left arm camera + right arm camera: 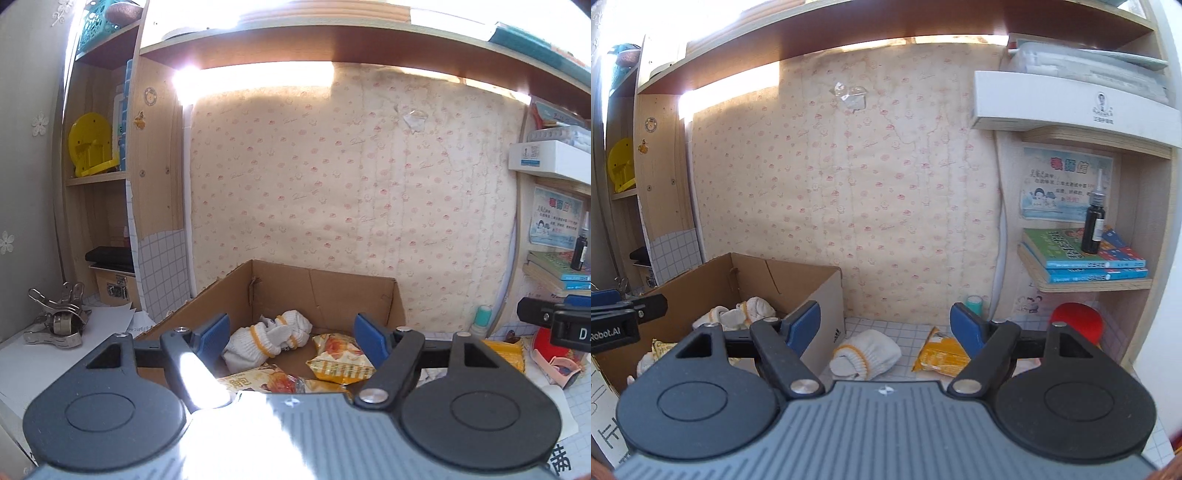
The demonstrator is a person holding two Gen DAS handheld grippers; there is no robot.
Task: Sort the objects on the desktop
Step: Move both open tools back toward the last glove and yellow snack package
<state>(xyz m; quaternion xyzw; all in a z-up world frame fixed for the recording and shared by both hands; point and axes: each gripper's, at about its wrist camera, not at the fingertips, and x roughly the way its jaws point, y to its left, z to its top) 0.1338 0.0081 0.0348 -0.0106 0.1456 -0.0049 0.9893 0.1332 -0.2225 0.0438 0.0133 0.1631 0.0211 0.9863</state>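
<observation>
So both grippers, left [291, 332] and right [886, 325], gape empty; glove [866, 354] between right fingers could snag the box [827, 295].

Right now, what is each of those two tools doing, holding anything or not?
Left tool: open, holding nothing, above the cardboard box.
Right tool: open, holding nothing, with a white glove on the desk ahead.

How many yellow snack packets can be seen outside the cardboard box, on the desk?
1: a yellow snack packet lies on the tiled desk, right of the cardboard box and the white glove. The right gripper may hide others.
</observation>
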